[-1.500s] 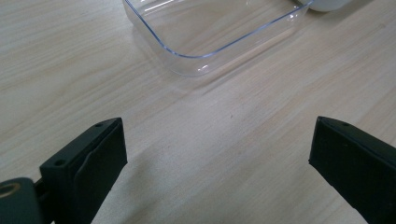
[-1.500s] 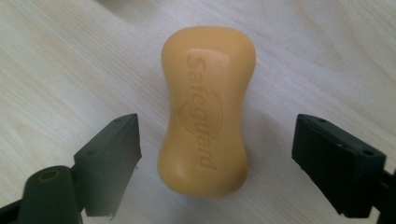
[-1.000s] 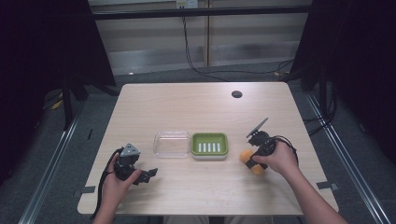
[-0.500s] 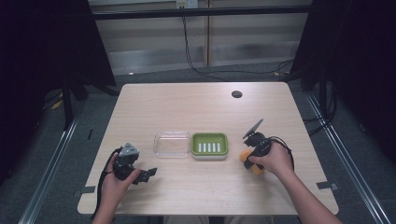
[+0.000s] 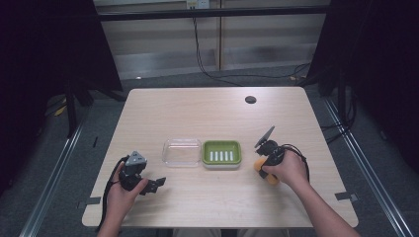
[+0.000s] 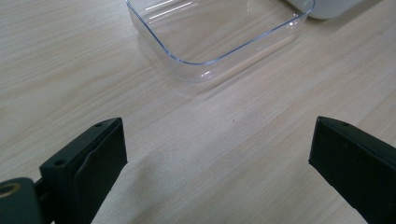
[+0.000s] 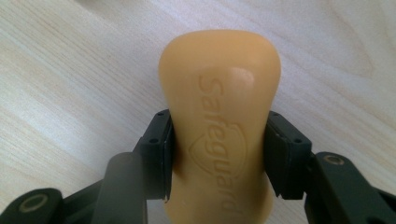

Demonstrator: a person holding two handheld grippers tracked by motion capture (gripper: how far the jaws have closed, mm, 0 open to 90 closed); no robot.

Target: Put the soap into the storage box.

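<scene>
Gripping the orange soap bar (image 7: 219, 126) across its narrow waist, the right gripper (image 5: 263, 159) has just closed its jaws onto it at the frame's lower right. The green soap dish (image 5: 222, 153) lies just left of it, so this hand is nearer. The left gripper (image 5: 154, 183) stays spread, empty.

"Safeguard" embossed on the orange soap bar (image 7: 219, 126), letters running lengthwise along its face, with a shield-shaped outline pressed in around the word. Last letters partly out of frame at the bottom. No other readable text anywhere.
</scene>
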